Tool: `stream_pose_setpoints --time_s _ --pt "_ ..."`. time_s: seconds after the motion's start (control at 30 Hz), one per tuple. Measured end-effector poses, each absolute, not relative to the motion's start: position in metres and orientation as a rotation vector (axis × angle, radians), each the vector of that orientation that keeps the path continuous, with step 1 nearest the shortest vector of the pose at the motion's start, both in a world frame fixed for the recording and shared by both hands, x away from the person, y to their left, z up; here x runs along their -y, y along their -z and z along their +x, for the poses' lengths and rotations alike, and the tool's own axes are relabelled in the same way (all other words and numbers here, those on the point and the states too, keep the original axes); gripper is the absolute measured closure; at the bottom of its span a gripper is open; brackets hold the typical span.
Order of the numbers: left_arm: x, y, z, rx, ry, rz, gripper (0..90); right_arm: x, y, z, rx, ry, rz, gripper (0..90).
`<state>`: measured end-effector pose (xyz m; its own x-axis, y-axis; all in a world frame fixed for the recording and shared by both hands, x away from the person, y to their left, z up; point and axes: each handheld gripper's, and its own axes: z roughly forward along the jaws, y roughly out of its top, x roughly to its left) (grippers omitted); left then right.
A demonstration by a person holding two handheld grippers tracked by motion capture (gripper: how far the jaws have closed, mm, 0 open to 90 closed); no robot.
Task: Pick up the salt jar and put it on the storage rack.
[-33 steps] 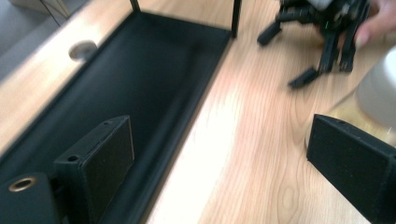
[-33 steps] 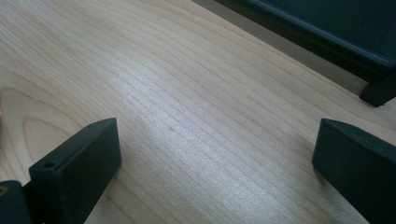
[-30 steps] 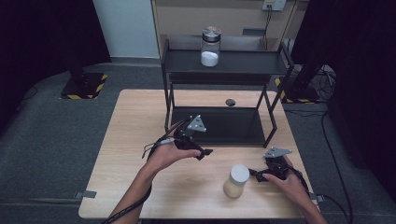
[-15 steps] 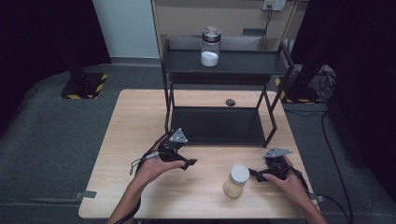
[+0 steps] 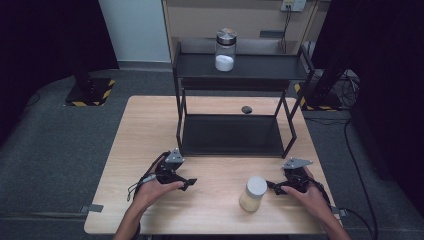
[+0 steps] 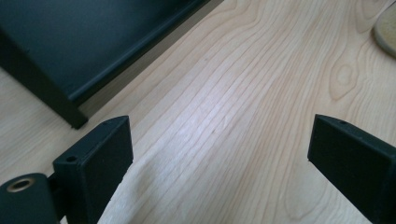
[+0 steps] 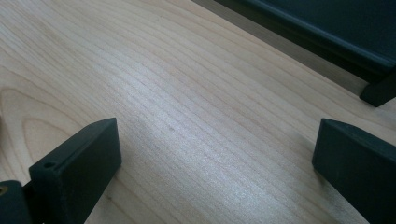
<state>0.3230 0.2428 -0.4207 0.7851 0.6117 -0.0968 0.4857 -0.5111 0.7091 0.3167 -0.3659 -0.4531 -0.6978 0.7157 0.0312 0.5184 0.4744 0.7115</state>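
Note:
A jar with a white lid and pale contents stands on the wooden table near its front edge, between my two hands. My left gripper rests low on the table left of the jar, open, with bare wood between its jaws. My right gripper sits just right of the jar, open, its jaws wide over bare wood. A second glass jar with a metal lid and white contents stands on the top shelf of the black rack.
The black two-level rack takes up the table's back half; its lower shelf is bare. A small dark round object lies on the table behind the rack. The rack's foot is close to the left gripper.
My left gripper has moved down and toward the table's front left, away from the rack, and now rests low on the table. The right gripper and the jar have stayed put.

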Motion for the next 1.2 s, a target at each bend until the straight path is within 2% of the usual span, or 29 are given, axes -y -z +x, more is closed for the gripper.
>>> stream_pose_setpoints --time_s 0.7,0.9,1.2 --pt "-0.249 0.438 0.323 -0.802 -0.201 2.257 4.4 0.366 0.453 0.317 -2.454 -1.045 1.053 2.0" --pt "-0.249 0.445 0.316 -0.736 -0.270 2.273 2.3 0.366 0.453 0.317 -2.454 -1.044 1.053 2.0" --pt "-0.247 0.444 0.316 -0.738 -0.269 2.279 0.0 0.366 0.453 0.316 -2.453 -1.043 1.056 2.1"
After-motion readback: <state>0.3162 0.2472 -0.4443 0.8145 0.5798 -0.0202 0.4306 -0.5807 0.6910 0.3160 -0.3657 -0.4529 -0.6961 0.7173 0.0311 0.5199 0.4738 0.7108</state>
